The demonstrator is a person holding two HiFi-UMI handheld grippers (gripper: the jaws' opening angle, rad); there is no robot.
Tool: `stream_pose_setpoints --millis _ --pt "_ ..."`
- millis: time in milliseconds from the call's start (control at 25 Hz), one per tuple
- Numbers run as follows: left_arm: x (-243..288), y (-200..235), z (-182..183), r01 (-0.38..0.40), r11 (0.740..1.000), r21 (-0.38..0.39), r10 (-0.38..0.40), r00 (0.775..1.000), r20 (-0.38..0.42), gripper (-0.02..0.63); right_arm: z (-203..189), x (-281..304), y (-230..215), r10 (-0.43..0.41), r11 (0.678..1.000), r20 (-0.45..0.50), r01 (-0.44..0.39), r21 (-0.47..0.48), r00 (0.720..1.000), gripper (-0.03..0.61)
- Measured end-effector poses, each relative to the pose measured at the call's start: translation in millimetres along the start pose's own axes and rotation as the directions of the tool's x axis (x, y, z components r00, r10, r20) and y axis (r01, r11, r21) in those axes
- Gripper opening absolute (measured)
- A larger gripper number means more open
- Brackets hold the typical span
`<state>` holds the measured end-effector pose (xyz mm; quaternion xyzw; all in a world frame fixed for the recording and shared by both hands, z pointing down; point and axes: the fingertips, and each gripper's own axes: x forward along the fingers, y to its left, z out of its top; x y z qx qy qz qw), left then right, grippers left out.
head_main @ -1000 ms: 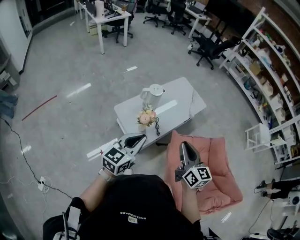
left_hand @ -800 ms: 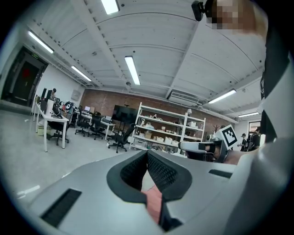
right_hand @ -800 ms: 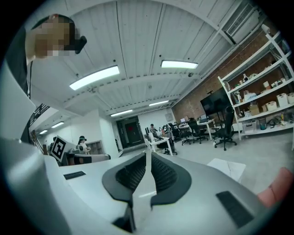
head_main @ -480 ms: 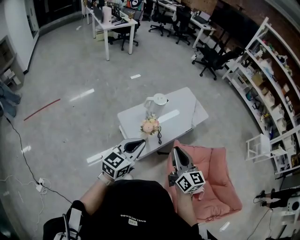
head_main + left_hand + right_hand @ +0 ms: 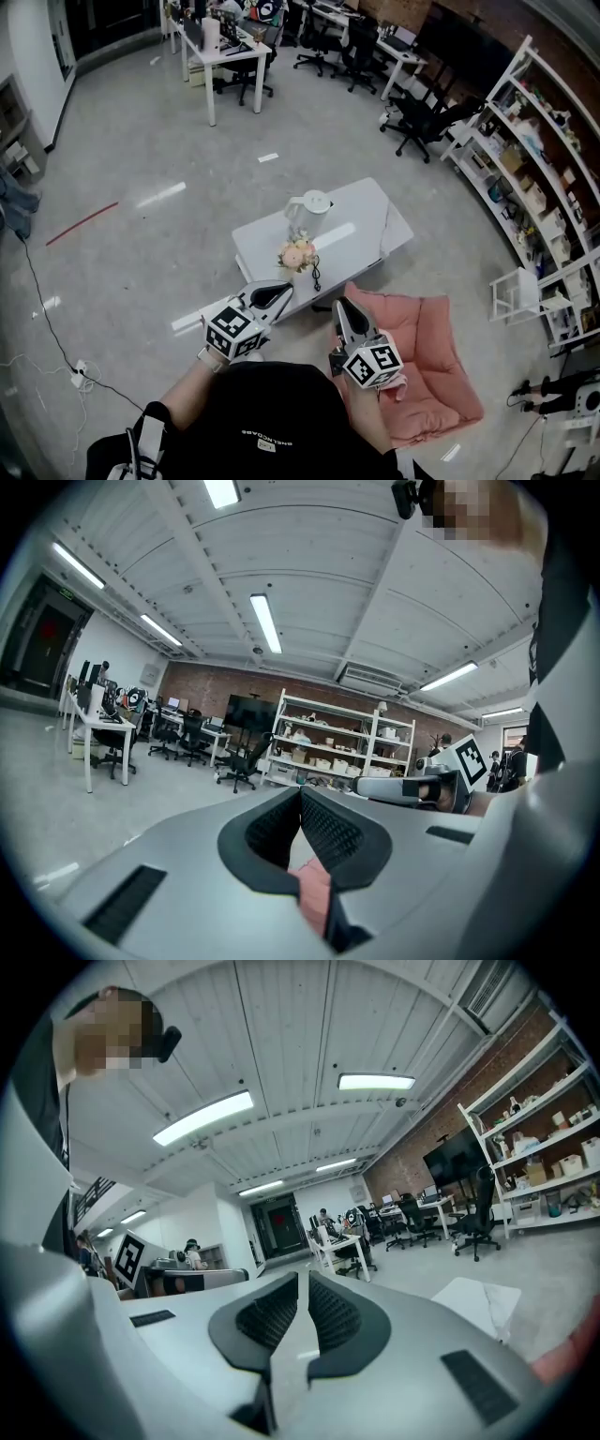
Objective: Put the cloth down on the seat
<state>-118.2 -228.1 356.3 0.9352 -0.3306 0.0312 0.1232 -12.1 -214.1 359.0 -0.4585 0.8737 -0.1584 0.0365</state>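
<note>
1. The left hand-held gripper (image 5: 277, 293) is held out in front of the person, above the floor, and its tips point toward 2 o'clock in the head view.
2. In the left gripper view its jaws are together at the tips (image 5: 300, 794). A pink sliver (image 5: 314, 897) shows in the gap lower down, and I cannot tell whether that is cloth or the seat seen through the gap.
3. The right hand-held gripper (image 5: 340, 307) points toward 11 o'clock, its tips at the left edge of the pink seat (image 5: 431, 356) and its marker cube over the seat's near left part.
4. In the right gripper view its jaws (image 5: 302, 1279) are pressed together with nothing between the pads.
5. The cloth cannot be told apart from the seat's pink folds in the head view. The seat lies on the floor, spreading toward 4 o'clock of the right hand-held gripper and toward 3 o'clock of the left one.
6. A low white worktop (image 5: 370, 211) stands at 12 o'clock of both hand-held grippers and carries a white jug (image 5: 307, 211) and a bunch of flowers (image 5: 297, 255).
7. The seat's far edge sits just beside the worktop's near side.
</note>
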Motion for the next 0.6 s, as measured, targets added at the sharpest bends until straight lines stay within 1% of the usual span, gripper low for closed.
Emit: stream_pose_setpoints --millis 280,440,600 --pt "4.5 -7.7 -0.9 0.014 1.000 -0.010 -0.014 1.000 0.009 0.015 2.6 -6.8 -5.6 -0.014 1.000 0.002 0.014 0.002 1.000 0.055" --pt "2.3 -9.3 -3.6 0.024 1.000 0.002 -0.024 1.000 0.003 0.015 -3.0 -5.3 -3.2 -0.016 1.000 -0.005 0.016 0.008 1.000 0.055" --pt "5.5 -11.7 -2.9 0.018 1.000 0.004 -0.018 1.000 0.001 0.015 -0.2 -6.9 -5.8 -0.012 1.000 -0.006 0.012 0.013 1.000 0.055"
